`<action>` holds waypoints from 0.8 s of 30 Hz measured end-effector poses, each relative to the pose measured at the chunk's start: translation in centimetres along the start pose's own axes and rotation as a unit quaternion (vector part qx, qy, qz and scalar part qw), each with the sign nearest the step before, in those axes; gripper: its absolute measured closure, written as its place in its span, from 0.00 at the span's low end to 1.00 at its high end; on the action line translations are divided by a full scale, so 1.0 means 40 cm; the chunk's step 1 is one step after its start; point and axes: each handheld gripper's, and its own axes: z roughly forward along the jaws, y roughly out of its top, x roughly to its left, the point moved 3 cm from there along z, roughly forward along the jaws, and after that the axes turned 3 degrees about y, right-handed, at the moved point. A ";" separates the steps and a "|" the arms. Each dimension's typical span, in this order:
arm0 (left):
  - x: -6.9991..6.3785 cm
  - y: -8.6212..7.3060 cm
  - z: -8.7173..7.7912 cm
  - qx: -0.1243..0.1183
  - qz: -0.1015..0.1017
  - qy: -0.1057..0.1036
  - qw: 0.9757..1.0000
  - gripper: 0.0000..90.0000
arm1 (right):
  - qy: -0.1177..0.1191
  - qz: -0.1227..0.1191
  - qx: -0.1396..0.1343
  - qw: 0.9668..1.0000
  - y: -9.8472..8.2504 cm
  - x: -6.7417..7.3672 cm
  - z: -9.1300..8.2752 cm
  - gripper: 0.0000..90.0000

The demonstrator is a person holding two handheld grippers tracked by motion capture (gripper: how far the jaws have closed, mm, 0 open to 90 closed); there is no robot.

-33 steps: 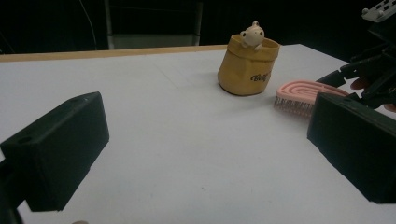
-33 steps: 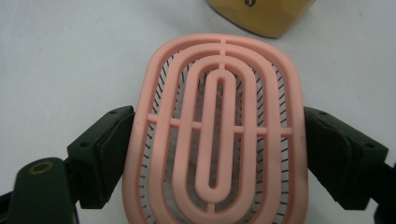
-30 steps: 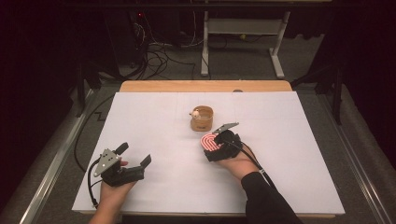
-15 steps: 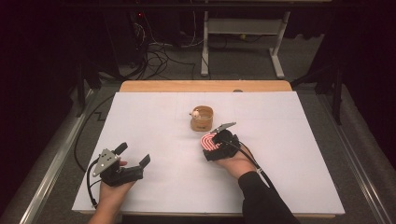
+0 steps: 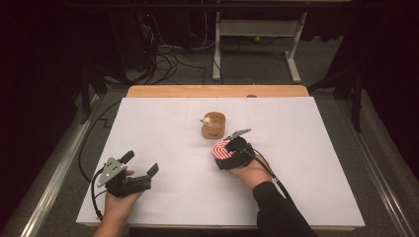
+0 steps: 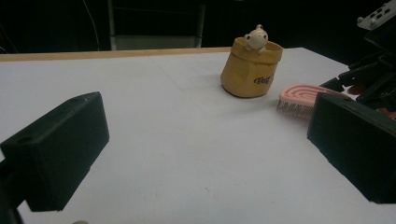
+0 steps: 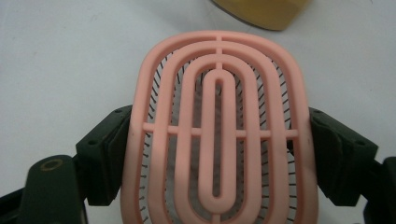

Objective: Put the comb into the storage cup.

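Over on the left, the left gripper (image 5: 140, 174) sits low near the front edge of the desk (image 5: 158, 128), held in the person's left hand (image 5: 117, 205), and its jaws stand wide apart with nothing between them; the left gripper view looks straight through that gap across bare white paper. No risk there yet, though the cable (image 5: 93, 195) loops off the near edge, and a snag could tug the hand if it reaches forward.

Moving to the middle: the little yellow pot (image 5: 214, 126) stands upright, a small cream figure (image 5: 207, 119) perched on its rim. It looks light and top-loaded, so I'd judge a nudge from the side would tip or slide it.

Now the right side, and here's the action: the right gripper (image 7: 219, 135) has its jaws clamped on the pink brush (image 7: 219, 126), one against each long edge of the ribbed oval back, bristles facing down. In the high view the brush (image 5: 223, 149) sits just beside the pot, on its near side, low over the paper; whether the bristles touch the sheet I cannot tell.

The danger, as I read it: the jaws bear on smooth curved edges, so the brush could pivot or squirt out if squeezed unevenly. And with the pot this close ahead, any push forward risks the brush head knocking it over or shoving it along the paper
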 end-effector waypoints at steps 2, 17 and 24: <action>0.001 0.000 -0.001 0.000 0.000 0.000 1.000 0.00 | 0.000 0.002 0.000 1.000 0.000 -0.002 0.001 0.21; 0.003 0.001 -0.002 -0.002 -0.001 0.001 1.000 0.00 | 0.007 0.005 -0.001 1.000 0.001 -0.006 0.001 0.22; 0.003 0.000 -0.001 -0.001 -0.001 0.001 1.000 0.00 | 0.005 -0.011 -0.001 1.000 0.000 0.003 -0.001 0.23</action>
